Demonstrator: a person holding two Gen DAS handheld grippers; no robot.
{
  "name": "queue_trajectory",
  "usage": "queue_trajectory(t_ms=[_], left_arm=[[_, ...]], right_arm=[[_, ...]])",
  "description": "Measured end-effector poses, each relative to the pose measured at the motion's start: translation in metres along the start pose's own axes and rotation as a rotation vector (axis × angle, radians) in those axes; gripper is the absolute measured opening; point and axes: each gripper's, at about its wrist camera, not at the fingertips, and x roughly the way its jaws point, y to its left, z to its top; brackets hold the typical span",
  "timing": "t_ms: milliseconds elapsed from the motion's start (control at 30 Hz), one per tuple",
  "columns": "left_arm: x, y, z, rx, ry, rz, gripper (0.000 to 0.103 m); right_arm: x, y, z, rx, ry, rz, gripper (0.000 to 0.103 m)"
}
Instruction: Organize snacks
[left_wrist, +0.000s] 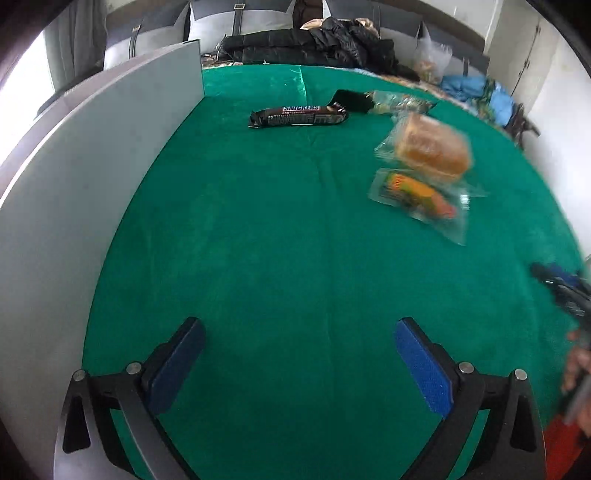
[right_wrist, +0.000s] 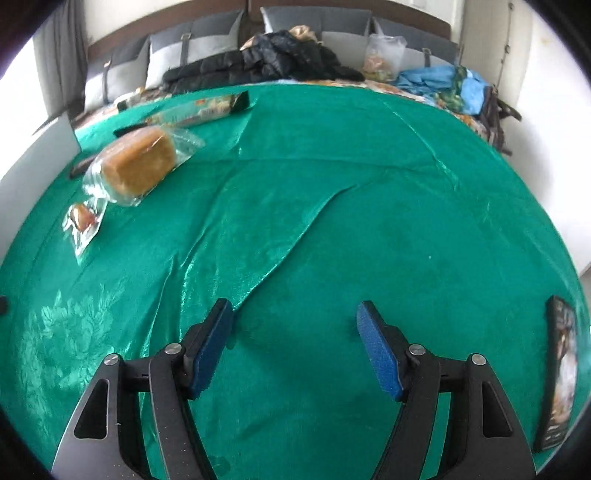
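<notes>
Several snacks lie on a green tablecloth (left_wrist: 258, 240). In the left wrist view a brown Snickers bar (left_wrist: 299, 115) lies far ahead. To its right are a bread loaf in clear wrap (left_wrist: 432, 147) and a colourful candy packet (left_wrist: 417, 195). My left gripper (left_wrist: 299, 323) is open over bare cloth, nothing between its fingers. In the right wrist view the bread loaf (right_wrist: 138, 166) and a small clear packet (right_wrist: 83, 218) lie at the far left. My right gripper (right_wrist: 294, 306) is open over wrinkled cloth, holding nothing. A dark box (right_wrist: 559, 373) lies at its right.
A white upright panel (left_wrist: 74, 184) borders the cloth on the left. A dark packet (left_wrist: 351, 100) and a long clear packet (right_wrist: 207, 109) lie at the far edge. A black jacket (right_wrist: 266, 59) and bags sit on the sofa behind. A person's hand (left_wrist: 576, 365) shows at the right edge.
</notes>
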Motion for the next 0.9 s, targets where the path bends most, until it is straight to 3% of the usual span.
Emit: queue_trajectory(t_ms=[200, 367, 900], left_arm=[[0.016, 0.012, 0.014, 0.000, -0.034, 0.058, 0.101], [0.017, 0.013, 0.004, 0.003, -0.099, 0.072, 0.103], [0.020, 0.011, 0.005, -0.003, -0.105, 0.076, 0.103]], right_arm=[[0.004, -0.003, 0.000, 0.028, -0.001, -0.003, 0.083], [0.001, -0.002, -0.002, 0.035, 0.002, -0.015, 0.086], [0.002, -0.003, -0.002, 0.034, 0.003, -0.015, 0.087]])
